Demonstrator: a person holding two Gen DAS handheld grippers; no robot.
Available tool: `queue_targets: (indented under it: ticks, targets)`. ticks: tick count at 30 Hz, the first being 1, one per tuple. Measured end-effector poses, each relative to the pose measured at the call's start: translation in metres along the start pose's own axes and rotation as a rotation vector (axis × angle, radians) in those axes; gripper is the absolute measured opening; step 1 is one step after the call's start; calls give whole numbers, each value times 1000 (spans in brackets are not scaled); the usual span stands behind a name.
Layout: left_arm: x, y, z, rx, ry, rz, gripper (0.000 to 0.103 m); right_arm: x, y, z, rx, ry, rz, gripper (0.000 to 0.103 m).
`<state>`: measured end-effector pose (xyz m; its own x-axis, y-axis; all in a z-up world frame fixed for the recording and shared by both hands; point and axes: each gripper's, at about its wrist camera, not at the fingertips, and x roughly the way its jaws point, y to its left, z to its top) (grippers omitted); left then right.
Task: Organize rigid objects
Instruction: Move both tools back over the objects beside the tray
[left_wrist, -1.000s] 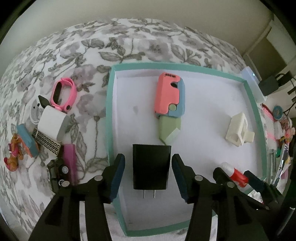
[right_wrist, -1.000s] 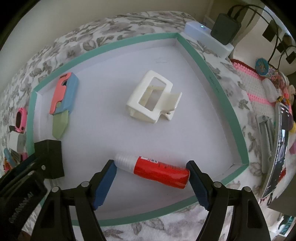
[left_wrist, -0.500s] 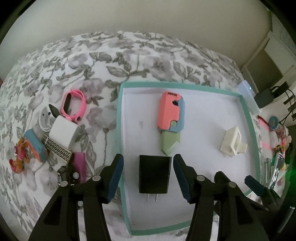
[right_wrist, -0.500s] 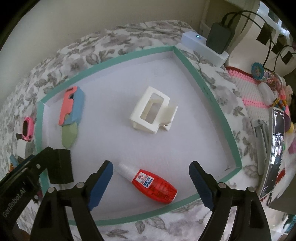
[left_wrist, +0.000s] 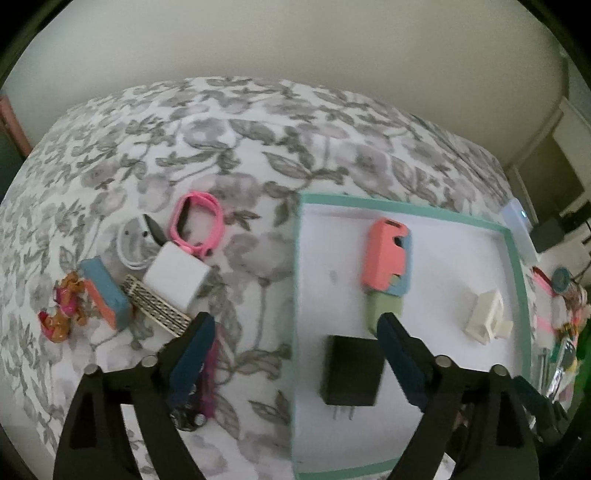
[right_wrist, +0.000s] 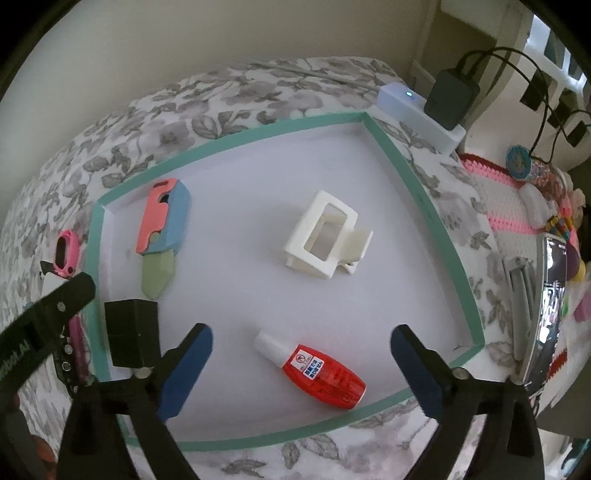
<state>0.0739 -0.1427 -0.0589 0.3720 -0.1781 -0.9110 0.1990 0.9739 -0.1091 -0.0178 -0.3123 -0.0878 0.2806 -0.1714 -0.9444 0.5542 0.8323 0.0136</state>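
A teal-rimmed white tray lies on the floral bedspread. In it, a black charger rests flat. My left gripper hovers above it with its jaws opening, neither pad touching it. A red glue bottle lies free on the tray floor under my right gripper, whose jaws are also opening wide. The tray also holds a pink-blue-green cutter and a white claw clip.
Left of the tray lie a pink watch, a white charger cube, a blue-orange box, a patterned strip and a small toy figure. A white power strip, a phone and clutter crowd the right.
Both pairs of jaws have spread wider. The left gripper rose and shifted left, leaving the black charger on the tray. The red bottle left the right pads and now lies free, angled.
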Motion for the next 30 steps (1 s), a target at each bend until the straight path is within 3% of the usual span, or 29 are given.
queue_targets:
  ticks: [15, 30]
  targets:
    - [3, 36, 7, -67, -42, 34, 93, -7, 13, 3, -50, -36, -7, 103]
    - [-17, 121, 22, -189, -92, 119, 93, -23, 77, -2, -136, -88, 128, 103]
